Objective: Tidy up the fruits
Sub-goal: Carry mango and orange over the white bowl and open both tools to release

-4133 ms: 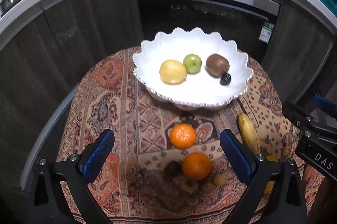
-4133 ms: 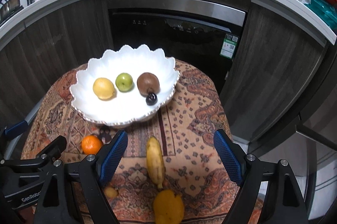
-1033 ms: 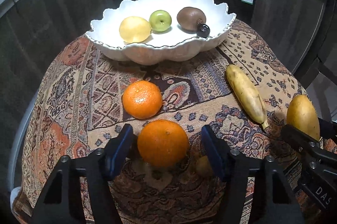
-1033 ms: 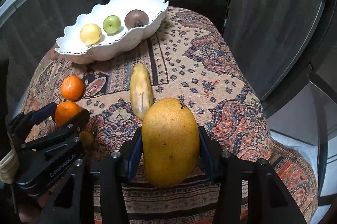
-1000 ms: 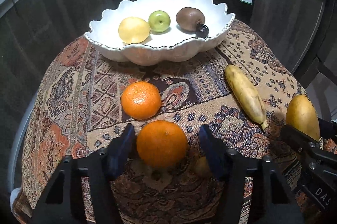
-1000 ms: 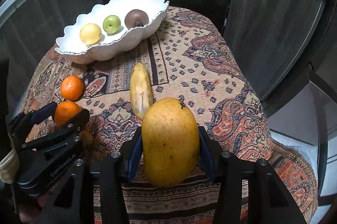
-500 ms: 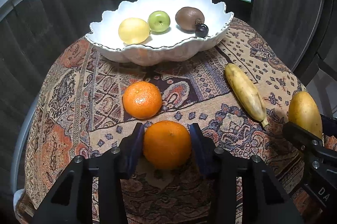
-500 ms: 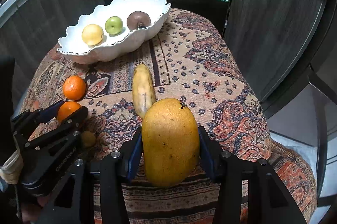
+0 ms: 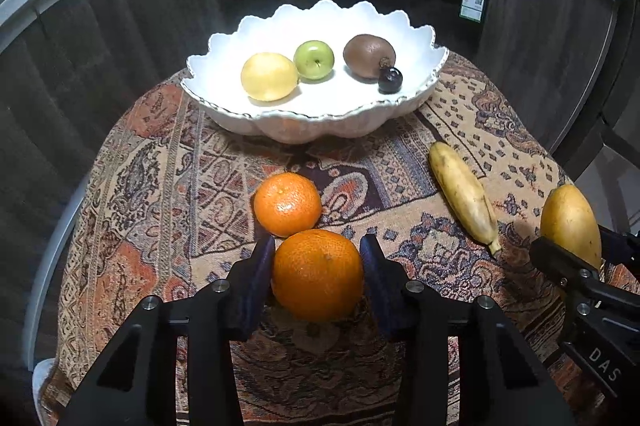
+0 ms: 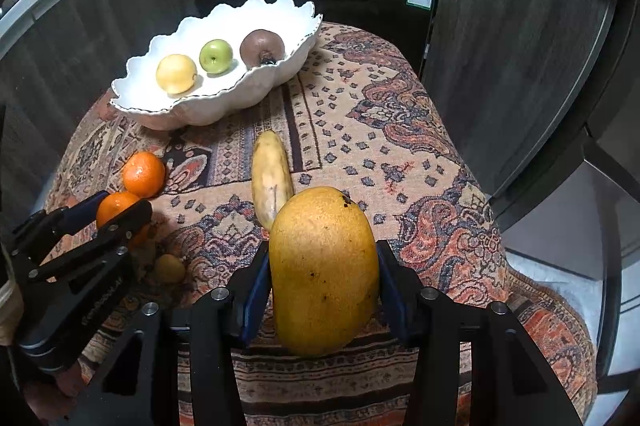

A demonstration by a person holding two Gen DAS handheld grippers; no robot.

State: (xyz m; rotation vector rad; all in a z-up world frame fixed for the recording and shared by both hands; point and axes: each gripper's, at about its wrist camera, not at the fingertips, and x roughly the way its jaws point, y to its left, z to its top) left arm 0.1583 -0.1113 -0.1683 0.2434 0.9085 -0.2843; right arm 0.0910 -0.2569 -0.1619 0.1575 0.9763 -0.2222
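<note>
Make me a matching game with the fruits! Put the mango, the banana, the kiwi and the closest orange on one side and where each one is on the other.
Things:
1. mango
2. banana
3. kiwi
4. nearest orange

Places:
A. in the white bowl
B. between the left gripper's pads
C. lying loose on the patterned cloth
D. between the right gripper's pads

Pairs: 1-D, 2-C, 3-A, 4-B

A white scalloped bowl (image 9: 416,37) holds a pale yellow fruit (image 9: 269,76), a green apple (image 9: 313,60), a brown kiwi (image 9: 369,51) and a dark purple berry (image 9: 390,80). Two bright oranges (image 9: 287,204), a dull yellow banana (image 9: 464,195) and a golden, brown-speckled mango (image 10: 323,282) contrast with the tan, rust and navy paisley-patterned cloth (image 9: 168,185).
</note>
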